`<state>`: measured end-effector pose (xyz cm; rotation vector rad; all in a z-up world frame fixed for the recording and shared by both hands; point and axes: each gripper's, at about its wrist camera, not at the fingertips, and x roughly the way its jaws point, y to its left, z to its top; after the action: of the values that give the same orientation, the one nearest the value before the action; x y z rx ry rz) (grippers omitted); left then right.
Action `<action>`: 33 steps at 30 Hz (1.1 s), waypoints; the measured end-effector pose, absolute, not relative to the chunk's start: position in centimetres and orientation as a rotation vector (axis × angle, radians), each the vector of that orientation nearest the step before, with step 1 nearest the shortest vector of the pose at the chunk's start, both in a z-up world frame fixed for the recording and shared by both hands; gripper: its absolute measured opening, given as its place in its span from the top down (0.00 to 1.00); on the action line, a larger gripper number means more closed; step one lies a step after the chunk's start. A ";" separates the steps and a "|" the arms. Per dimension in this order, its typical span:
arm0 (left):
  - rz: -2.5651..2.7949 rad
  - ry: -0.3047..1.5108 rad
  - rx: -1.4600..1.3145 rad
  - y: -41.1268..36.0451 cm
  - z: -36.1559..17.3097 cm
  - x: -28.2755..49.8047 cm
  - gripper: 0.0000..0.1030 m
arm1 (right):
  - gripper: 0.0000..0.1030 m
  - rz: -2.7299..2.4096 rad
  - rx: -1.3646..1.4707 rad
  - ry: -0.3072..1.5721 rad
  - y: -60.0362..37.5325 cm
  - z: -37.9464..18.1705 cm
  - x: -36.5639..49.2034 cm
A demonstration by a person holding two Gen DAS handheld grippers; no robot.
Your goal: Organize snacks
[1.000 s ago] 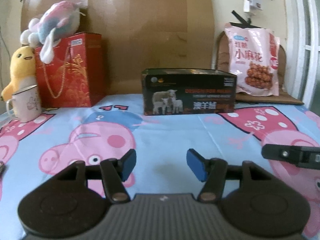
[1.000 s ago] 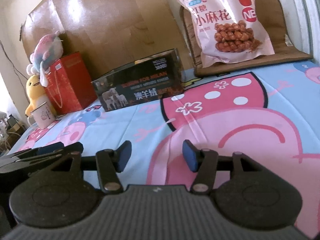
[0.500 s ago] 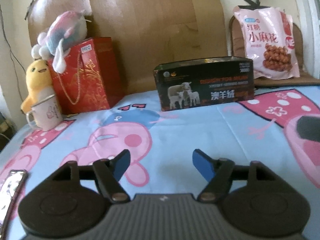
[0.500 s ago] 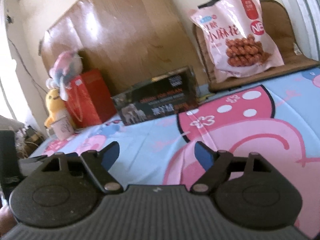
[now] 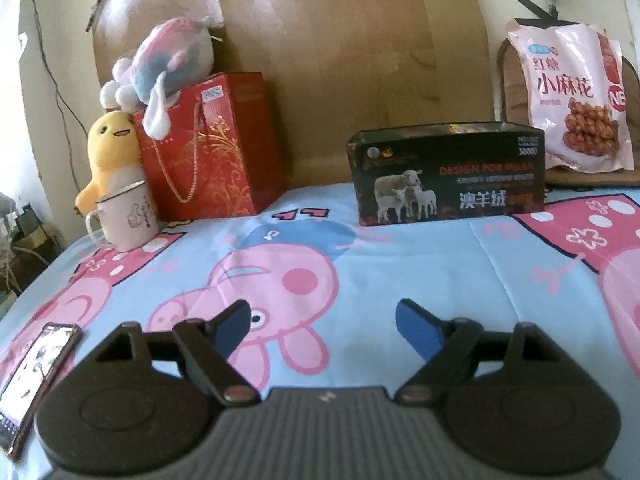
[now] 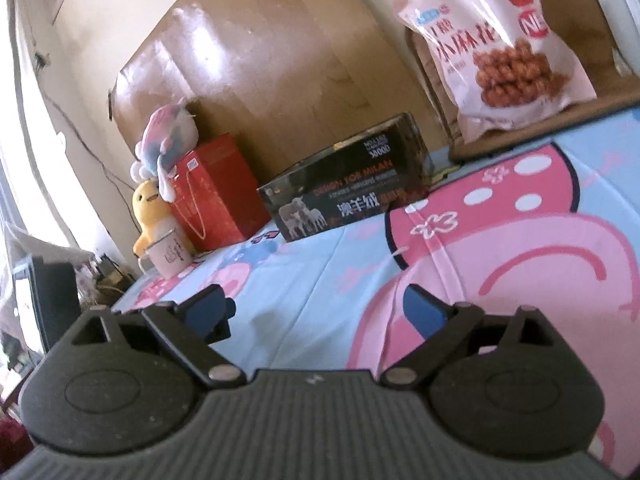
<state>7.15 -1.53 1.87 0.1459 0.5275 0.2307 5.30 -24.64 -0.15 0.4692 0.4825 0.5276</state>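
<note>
Jaws spreading on both sides, nothing between them: left gripper (image 5: 322,322) and right gripper (image 6: 316,308) hang low in frame. Snack bag (image 5: 572,100) leans upper right, untouched, behind the box (image 5: 448,176). Sorting looks unstarted.

Each camera sits just behind its tool, low over the cartoon-pig bedsheet (image 5: 420,264), looking forward and slightly downward. The left view faces the dark sheep-printed box (image 5: 448,174) squarely ahead. The right view is tilted, with that box (image 6: 352,190) ahead-left. Both share the snack bag (image 5: 576,100) and red gift bag (image 6: 216,196).
</note>
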 end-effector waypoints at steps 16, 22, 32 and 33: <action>0.176 0.484 0.158 -1.7 2.1 6.6 0.03 | 0.00 0.381 0.551 0.414 -26.1 -0.2 4.5; 0.171 0.481 0.145 -1.5 2.2 6.6 0.00 | 0.00 0.360 0.447 0.407 -24.8 0.1 4.4; 0.185 0.496 0.171 -1.9 2.0 6.8 0.00 | 0.00 0.331 0.418 0.386 -24.6 0.3 4.1; 0.182 0.492 0.164 -1.8 2.1 6.7 0.00 | 0.00 0.335 0.415 0.393 -24.5 0.3 4.2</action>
<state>6.70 -1.79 2.06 0.1636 0.4924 0.1823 4.19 -24.54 0.29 0.4151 0.3927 0.3347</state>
